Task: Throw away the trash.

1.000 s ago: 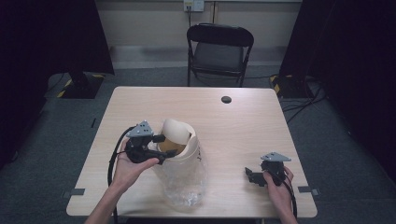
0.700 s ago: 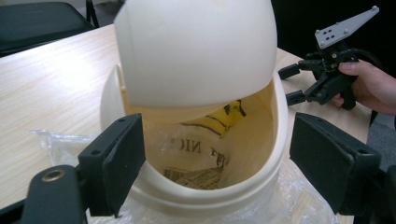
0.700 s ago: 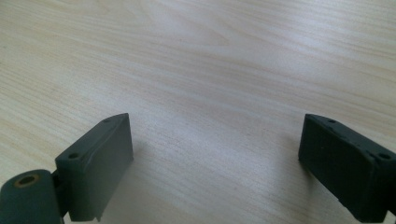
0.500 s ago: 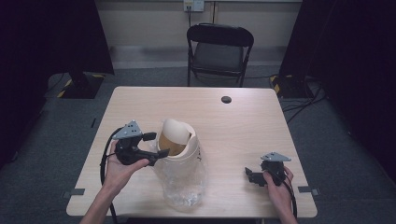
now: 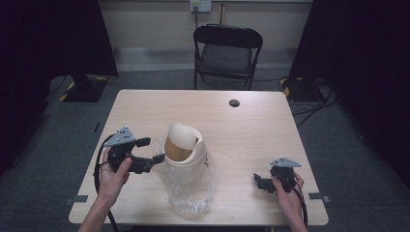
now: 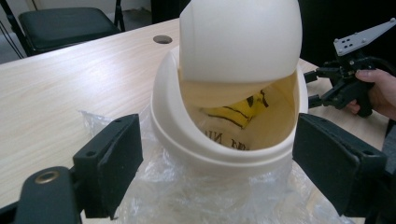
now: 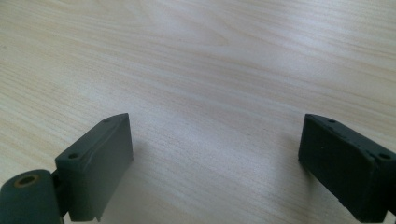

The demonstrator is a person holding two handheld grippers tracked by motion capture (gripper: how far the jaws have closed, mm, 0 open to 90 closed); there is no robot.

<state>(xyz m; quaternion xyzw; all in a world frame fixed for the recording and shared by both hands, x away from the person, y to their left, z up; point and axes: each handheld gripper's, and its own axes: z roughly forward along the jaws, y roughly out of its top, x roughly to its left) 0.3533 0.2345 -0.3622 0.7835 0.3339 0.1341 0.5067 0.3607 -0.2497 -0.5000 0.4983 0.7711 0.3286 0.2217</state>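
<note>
Pretty dim setup overall: in the high view the table (image 5: pixel 251 140) is the only well-lit patch, the sides drop off into near-black, and the whole frame looks soft and a bit grainy. The left gripper view is brighter, with light from above blowing out the top of the cream lid (image 6: pixel 240 44) and putting small glints on the plastic bag (image 6: pixel 187 198), while the near jaws at the bottom are fuzzy. In the right gripper view the wood is evenly lit with soft shadows under the blurry jaws.
</note>
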